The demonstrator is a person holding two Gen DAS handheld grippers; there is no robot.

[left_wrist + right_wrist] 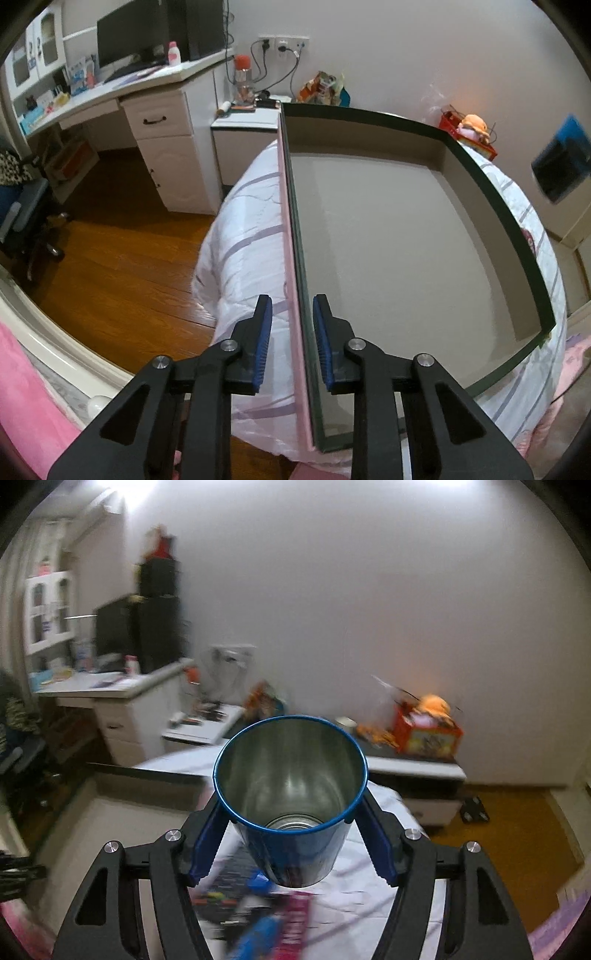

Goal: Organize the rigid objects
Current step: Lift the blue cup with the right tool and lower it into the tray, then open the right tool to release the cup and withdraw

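The left hand-held gripper (292, 341) straddles the near wall of a shallow box (391, 236) lying on the bed (243, 240), its pads spread and apart from the wall; the box holds nothing visible. The right hand-held gripper (291, 834) pinches a blue tin can (295, 845), open-mouthed and bare inside, above the bed.

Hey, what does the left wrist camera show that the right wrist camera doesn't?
Only the left wrist view shows the left gripper, its jaws straddling the wall of a large shallow box with a small gap on each side.

Only the right wrist view shows the right gripper clamped on an empty blue tin can, above blurred packages.

Both show the white desk, the monitor and an orange plush toy.
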